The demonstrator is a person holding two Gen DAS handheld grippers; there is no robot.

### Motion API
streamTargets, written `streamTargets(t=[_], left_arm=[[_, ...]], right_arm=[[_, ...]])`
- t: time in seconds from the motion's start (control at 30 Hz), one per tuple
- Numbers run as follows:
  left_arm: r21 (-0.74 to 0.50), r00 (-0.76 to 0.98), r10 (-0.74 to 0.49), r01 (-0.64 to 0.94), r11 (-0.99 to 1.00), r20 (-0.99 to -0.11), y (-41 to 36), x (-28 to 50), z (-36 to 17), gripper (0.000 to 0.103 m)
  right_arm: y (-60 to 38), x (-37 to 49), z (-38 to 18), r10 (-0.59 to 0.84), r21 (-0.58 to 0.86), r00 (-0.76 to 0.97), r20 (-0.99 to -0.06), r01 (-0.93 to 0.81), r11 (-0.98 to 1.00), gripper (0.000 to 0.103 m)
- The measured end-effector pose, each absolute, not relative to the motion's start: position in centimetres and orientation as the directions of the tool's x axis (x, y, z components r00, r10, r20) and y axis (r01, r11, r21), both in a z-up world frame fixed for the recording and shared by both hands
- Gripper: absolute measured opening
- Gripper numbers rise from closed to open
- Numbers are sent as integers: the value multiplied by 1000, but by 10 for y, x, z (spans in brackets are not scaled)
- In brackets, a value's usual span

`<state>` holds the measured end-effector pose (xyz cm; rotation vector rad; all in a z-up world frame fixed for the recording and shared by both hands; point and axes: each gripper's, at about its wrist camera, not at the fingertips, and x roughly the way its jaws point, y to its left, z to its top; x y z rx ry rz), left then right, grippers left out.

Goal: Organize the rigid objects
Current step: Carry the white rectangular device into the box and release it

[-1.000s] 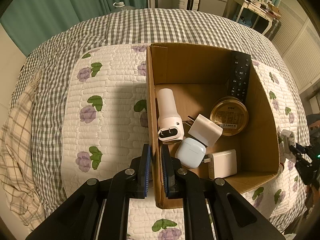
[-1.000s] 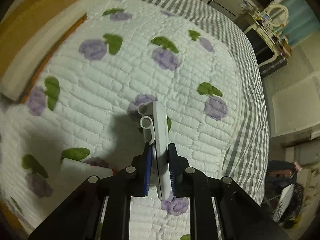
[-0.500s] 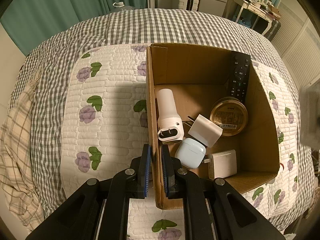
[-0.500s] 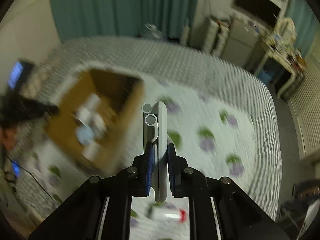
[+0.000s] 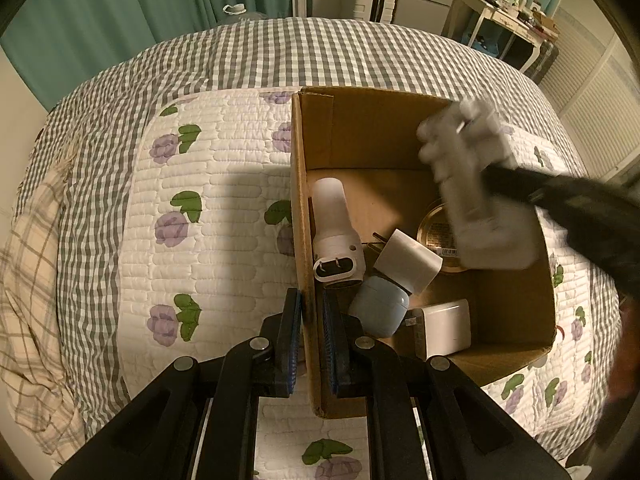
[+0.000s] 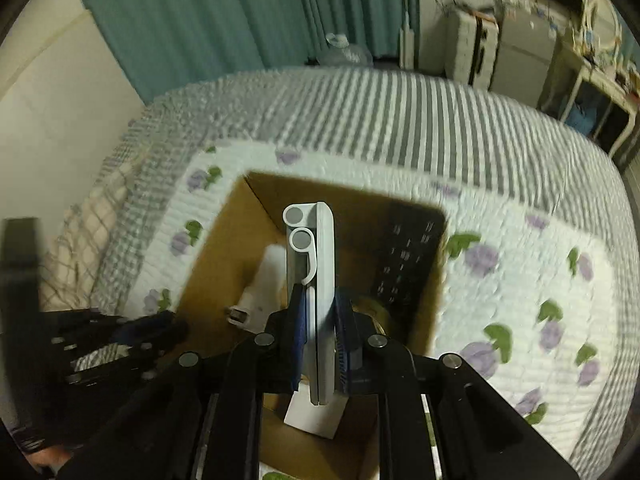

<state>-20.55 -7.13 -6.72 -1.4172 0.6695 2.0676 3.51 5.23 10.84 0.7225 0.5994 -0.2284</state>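
Hovering above box (image 6: 224,240): right gripper (image 6: 320,344) jaws clamping stiff, light stand (image 6: 316,280) mid-body; left gripper (image 5: 308,340) pinching box wall

Warm, dim indoor light fills my left view; a broad shadow lies across the quilt (image 5: 208,184) beside the box (image 5: 304,216). Fisheye bending darkens every corner. My right view is smeared with motion blur, and the white object (image 5: 476,188) there looks ghosted, perhaps overexposed.
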Motion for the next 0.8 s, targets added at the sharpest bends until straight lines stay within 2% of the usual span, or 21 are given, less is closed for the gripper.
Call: streamTargets(t=[0.17, 0.4, 0.47, 0.5, 0.53, 0.67, 0.7, 0.73, 0.8], left_arm=[[95, -301, 160, -682, -725, -940, -72, -205, -67, 11], [98, -303, 160, -685, -722, -939, -72, -206, -67, 11], [98, -302, 160, -686, -721, -940, -73, -205, -67, 11], [97, -303, 162, -687, -720, -939, -73, -205, -66, 11], [99, -303, 160, -686, -721, -939, -73, -204, -66, 11], [107, -309, 157, -688, -718, -938, -75, -202, -63, 12], [108, -310, 157, -690, -715, -938, -75, -201, -63, 11], [109, -310, 156, -690, -715, -938, -75, -201, -63, 11], [109, -309, 156, -690, -715, -938, -76, -200, -62, 11]], right_arm=[[53, 49, 84, 12, 552, 791, -611, 416, 723, 13], [56, 41, 90, -38, 539, 796, -604, 443, 717, 14], [55, 31, 102, -70, 518, 793, -606, 460, 722, 27], [55, 23, 107, -88, 509, 793, -603, 467, 723, 43], [55, 14, 113, -117, 499, 795, -595, 479, 722, 53], [51, -28, 134, -209, 450, 787, -581, 524, 723, 55], [49, -41, 136, -227, 443, 781, -581, 538, 718, 62], [49, -53, 137, -246, 433, 775, -582, 552, 713, 74], [53, -75, 136, -302, 410, 763, -571, 584, 701, 87]])
